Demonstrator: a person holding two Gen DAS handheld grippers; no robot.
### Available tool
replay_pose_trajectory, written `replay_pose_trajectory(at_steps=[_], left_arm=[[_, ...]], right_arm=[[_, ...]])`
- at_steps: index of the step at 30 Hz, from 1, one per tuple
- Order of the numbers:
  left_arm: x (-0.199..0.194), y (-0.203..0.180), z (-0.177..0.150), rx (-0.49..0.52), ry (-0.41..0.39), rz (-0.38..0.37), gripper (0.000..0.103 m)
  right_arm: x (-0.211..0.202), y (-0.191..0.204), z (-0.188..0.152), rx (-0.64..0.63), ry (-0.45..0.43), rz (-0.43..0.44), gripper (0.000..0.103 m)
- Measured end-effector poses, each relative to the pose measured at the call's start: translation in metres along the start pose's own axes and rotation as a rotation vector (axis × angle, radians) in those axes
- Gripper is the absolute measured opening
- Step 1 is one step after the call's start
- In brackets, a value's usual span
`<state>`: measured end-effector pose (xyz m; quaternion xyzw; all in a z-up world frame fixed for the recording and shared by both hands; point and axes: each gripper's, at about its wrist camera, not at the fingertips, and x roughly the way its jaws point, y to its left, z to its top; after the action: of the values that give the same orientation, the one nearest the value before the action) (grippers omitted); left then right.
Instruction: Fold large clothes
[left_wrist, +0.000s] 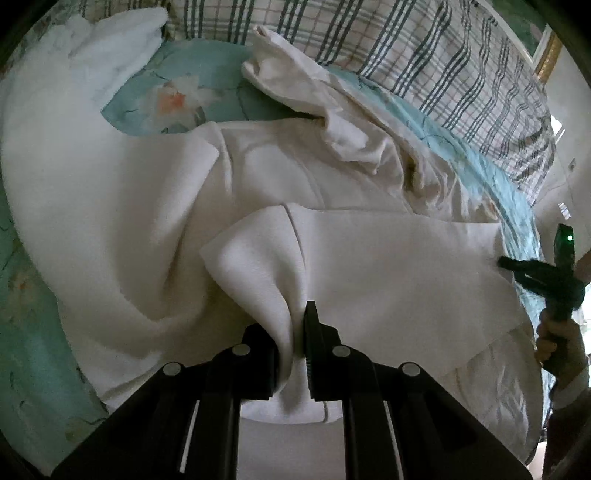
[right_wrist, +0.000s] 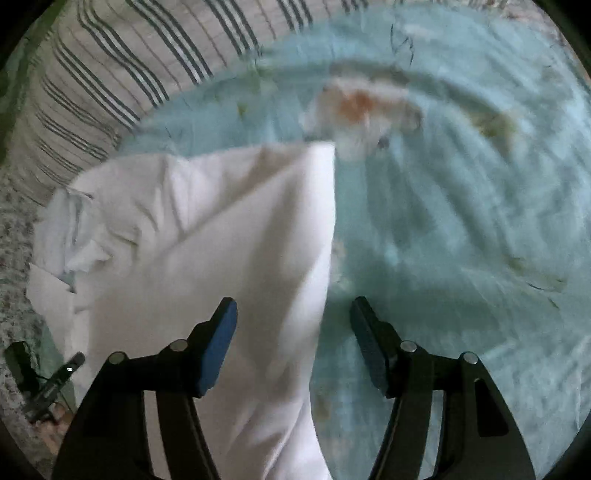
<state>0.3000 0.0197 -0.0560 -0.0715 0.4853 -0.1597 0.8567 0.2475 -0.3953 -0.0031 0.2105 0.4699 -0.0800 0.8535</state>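
Teal floral bedding (right_wrist: 461, 221) covers the bed that carries the work, with a plaid quilt (left_wrist: 424, 55) bunched along the far side beyond both grippers. Spread across the bedding is the large white garment (left_wrist: 129, 221), which looks like a coat or jacket with lapels; one sleeve (left_wrist: 314, 96) lies crumpled well ahead of the left gripper's jaws and to their right.

The left gripper (left_wrist: 301, 332) has its jaws nearly closed on a fold of the garment's edge, the cloth pinched directly between them and rising in a soft ridge just ahead. That pinch seems meant to carry one corner of the front panel so it can be laid over the body.

In the left wrist view the right gripper (left_wrist: 517, 267) sits off to the right of those jaws, its tip at the far edge of the same panel, held by a hand (left_wrist: 557, 339). Its own view is blurred: the jaws stand apart, the white cloth runs between them nearer the left pad, and I see neither pad pressing on it. So the right gripper (right_wrist: 293, 314) looks open, probably lining up on the panel's other corner.

Judging by the loose sleeve and unflattened body, the fold is at an early stage. With only one corner held, the panel could sag or twist if it is lifted.
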Motion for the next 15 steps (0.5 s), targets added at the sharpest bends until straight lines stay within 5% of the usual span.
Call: replay_pose_trajectory(at_steps=[1,2,9,12,15], left_arm=[[0.000,-0.005,0.000,0.007,0.000,-0.011,0.011],[0.000,-0.010,0.001,0.017,-0.002,-0.026,0.011],[0.018,-0.011,-0.001,0.010,0.025,-0.002,0.012],[0.016,-0.009,-0.002,0.005,0.020,-0.013,0.014],[0.017,-0.009,-0.002,0.001,0.020,-0.009,0.016]], right_arm=[[-0.001,0.001,0.004,-0.032,-0.003,-0.016,0.006],[-0.005,-0.003,0.007,-0.022,-0.011,-0.010,0.004],[-0.017,-0.017,0.009,-0.031,-0.025,-0.039,0.008],[-0.041,-0.006,-0.003,-0.036,-0.105,-0.083,0.012],[-0.054,0.026,-0.032,-0.110,-0.097,0.057,0.013]])
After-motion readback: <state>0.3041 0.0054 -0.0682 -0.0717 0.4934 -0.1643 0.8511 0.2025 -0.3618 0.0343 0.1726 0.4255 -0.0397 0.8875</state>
